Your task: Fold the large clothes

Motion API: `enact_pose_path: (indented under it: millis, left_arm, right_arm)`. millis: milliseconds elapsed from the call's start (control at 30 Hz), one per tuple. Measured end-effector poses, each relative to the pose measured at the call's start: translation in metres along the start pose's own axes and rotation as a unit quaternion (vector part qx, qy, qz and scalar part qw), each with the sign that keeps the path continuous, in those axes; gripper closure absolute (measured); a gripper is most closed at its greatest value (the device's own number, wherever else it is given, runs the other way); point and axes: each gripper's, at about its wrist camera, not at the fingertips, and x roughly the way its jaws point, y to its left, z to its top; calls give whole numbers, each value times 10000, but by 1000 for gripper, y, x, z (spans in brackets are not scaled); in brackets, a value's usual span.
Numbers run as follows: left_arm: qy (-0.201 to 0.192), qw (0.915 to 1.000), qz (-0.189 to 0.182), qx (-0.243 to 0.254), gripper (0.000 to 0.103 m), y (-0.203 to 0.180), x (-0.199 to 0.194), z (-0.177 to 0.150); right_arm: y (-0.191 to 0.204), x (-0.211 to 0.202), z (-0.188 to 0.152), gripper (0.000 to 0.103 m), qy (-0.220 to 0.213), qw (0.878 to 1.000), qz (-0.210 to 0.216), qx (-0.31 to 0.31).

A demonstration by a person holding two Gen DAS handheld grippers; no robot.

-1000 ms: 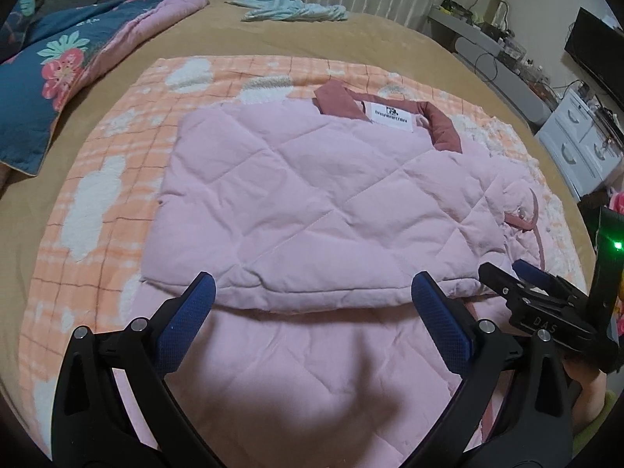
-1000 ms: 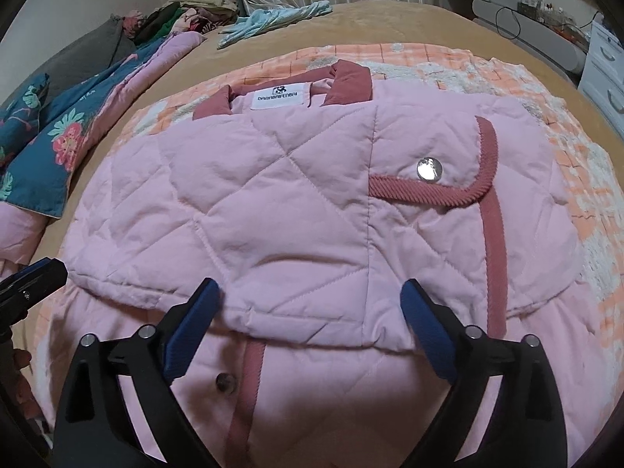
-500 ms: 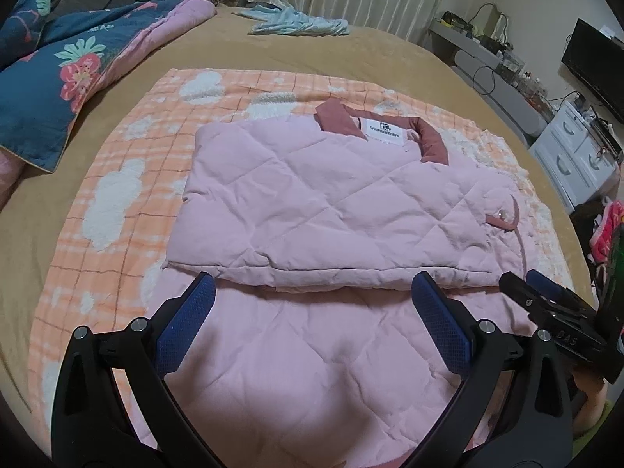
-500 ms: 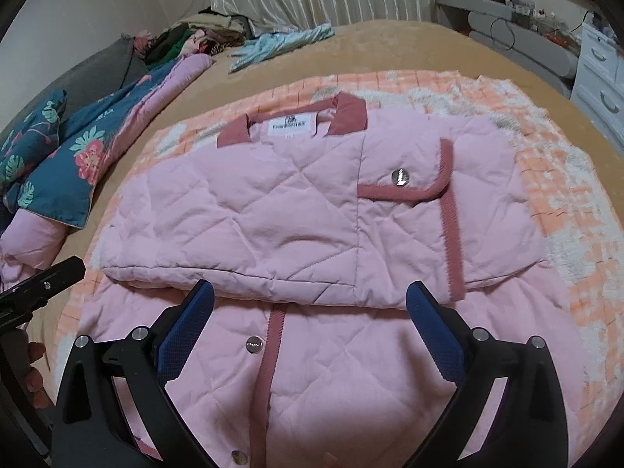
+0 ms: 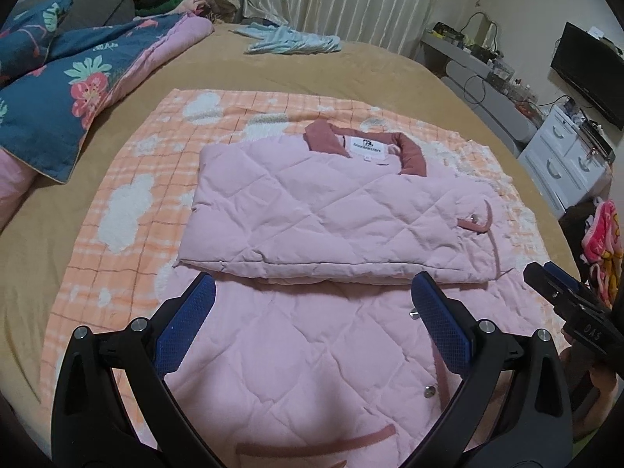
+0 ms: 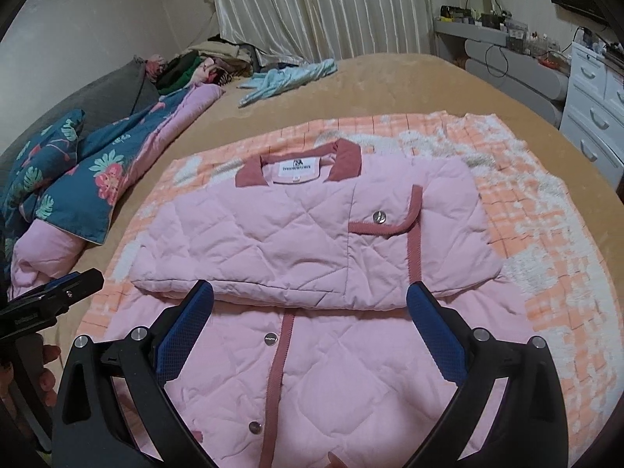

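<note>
Bed (image 5: 351, 66) holds pink quilted jacket (image 5: 312, 214), top folded down.

matt quilted cloth jacket (image 5: 331, 210)

Home bedroom. Big bed (image 6: 390, 82) with a tan cover fills the view ahead of the claws. Orange-and-white cloud-print blanket (image 5: 128, 210) spread on it. Blue floral quilt (image 6: 70, 163) with pink lining bunched far left, loose clothes pile (image 6: 202, 62) behind it by the wall. Light blue garment (image 5: 288, 41) lying at the far side of the bed. Pleated curtains (image 6: 312, 7) across the back wall. Right of the claws: white chest of drawers (image 6: 596, 117), grey shelf (image 5: 479, 82) cluttered with cables and small items, dark flat TV (image 5: 589, 70) on the wall.
</note>
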Motion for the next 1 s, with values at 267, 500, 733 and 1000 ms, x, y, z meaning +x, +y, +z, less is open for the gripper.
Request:
enact_pose_path:
  millis: [267, 500, 733, 1000]
  left_arm:
    - [-233, 9997, -41, -7, 9, -5, -28, 1]
    - [-398, 9992, -55, -5, 9, -6, -51, -2]
    - [-589, 9982, -69, 20, 9, -9, -74, -7]
    - [-794, 9968, -122, 52, 9, -12, -101, -16]
  right_arm:
    - [1, -37, 6, 4, -357, 9993, 24, -91]
    - [1, -69, 8, 4, -597, 9981, 14, -166]
    - [4, -98, 4, 4, -770, 9967, 16, -259]
    - [4, -128, -3, 4, -955, 9948, -10, -348]
